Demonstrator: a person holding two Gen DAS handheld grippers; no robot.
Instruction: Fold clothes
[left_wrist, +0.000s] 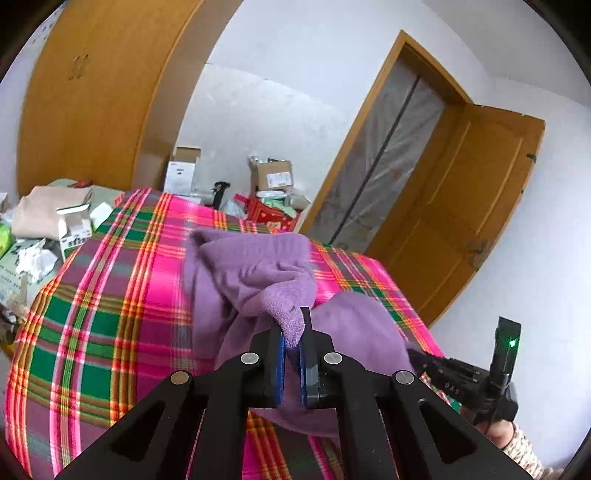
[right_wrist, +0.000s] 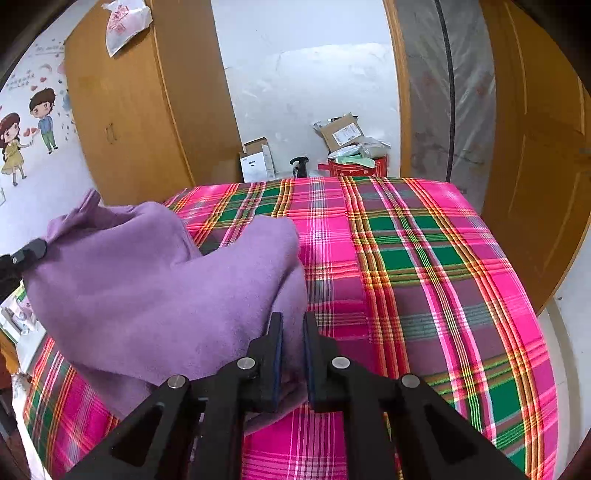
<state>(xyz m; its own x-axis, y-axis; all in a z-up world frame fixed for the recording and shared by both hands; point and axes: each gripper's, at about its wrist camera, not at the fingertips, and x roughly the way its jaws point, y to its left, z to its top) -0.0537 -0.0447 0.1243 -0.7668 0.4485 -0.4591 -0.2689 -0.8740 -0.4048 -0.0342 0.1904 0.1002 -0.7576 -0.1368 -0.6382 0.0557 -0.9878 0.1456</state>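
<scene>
A purple fleece garment (left_wrist: 251, 273) is bunched and lifted over a bed with a pink and green plaid sheet (left_wrist: 110, 295). My left gripper (left_wrist: 292, 328) is shut on a corner of the purple garment, which pokes up between the blue pads. In the right wrist view the same purple garment (right_wrist: 147, 280) hangs in a sagging span, and my right gripper (right_wrist: 293, 325) is shut on another edge of it. The other gripper (right_wrist: 26, 254) shows at the left, holding the far corner. The right gripper's body (left_wrist: 465, 380) appears at the lower right of the left wrist view.
Plaid sheet (right_wrist: 424, 277) lies bare to the right of the garment. Cardboard boxes (right_wrist: 341, 133) and a red box (right_wrist: 358, 166) stand past the bed's far end. A wooden wardrobe (right_wrist: 129, 110) is on the left, a wooden door (left_wrist: 461, 206) on the right. Clutter (left_wrist: 48, 221) lies left of the bed.
</scene>
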